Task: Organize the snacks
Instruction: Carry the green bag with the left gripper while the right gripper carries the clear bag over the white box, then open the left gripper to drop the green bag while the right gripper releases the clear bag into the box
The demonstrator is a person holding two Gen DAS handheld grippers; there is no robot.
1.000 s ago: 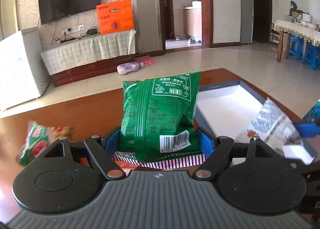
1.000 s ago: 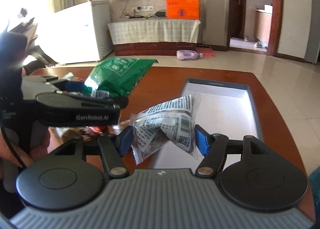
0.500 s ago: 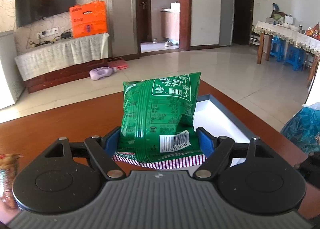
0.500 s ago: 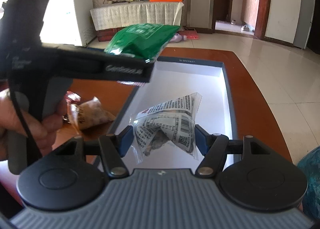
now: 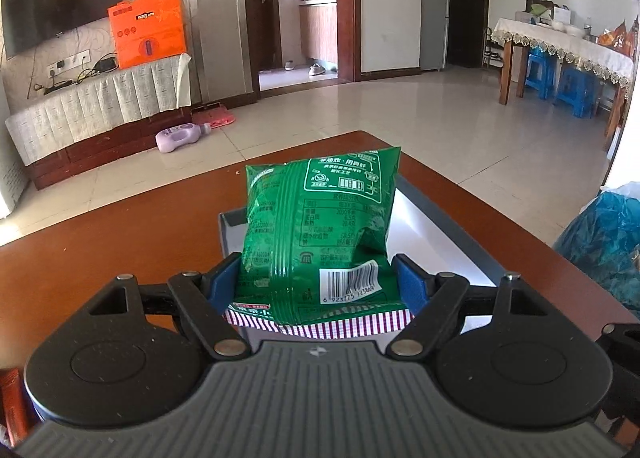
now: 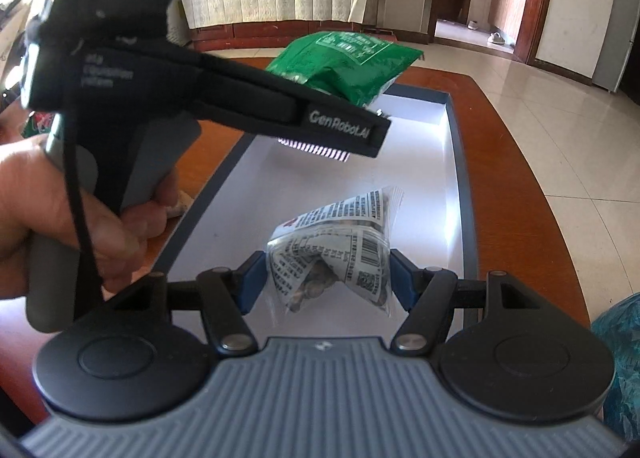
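Observation:
My left gripper (image 5: 316, 284) is shut on a green snack bag (image 5: 320, 225) with a barcode and a striped lower edge, held above the far end of a shallow white tray with a grey rim (image 5: 452, 242). The right wrist view shows that same green snack bag (image 6: 348, 61) hanging over the tray (image 6: 456, 161), with the left gripper body (image 6: 224, 97) and the hand holding it at the left. My right gripper (image 6: 328, 282) is shut on a clear printed packet of small brown pieces (image 6: 340, 254), held low over the tray's near half.
The tray lies on a brown wooden table (image 5: 120, 234). A blue plastic bag (image 5: 604, 234) sits past the table's right side. Other snack packets (image 5: 12, 402) lie at the table's left. Tiled floor and a TV cabinet lie beyond.
My left gripper has carried the green bag rightward until it hangs over the tray. The right gripper has sunk a little with the printed packet, now over the tray's inside.

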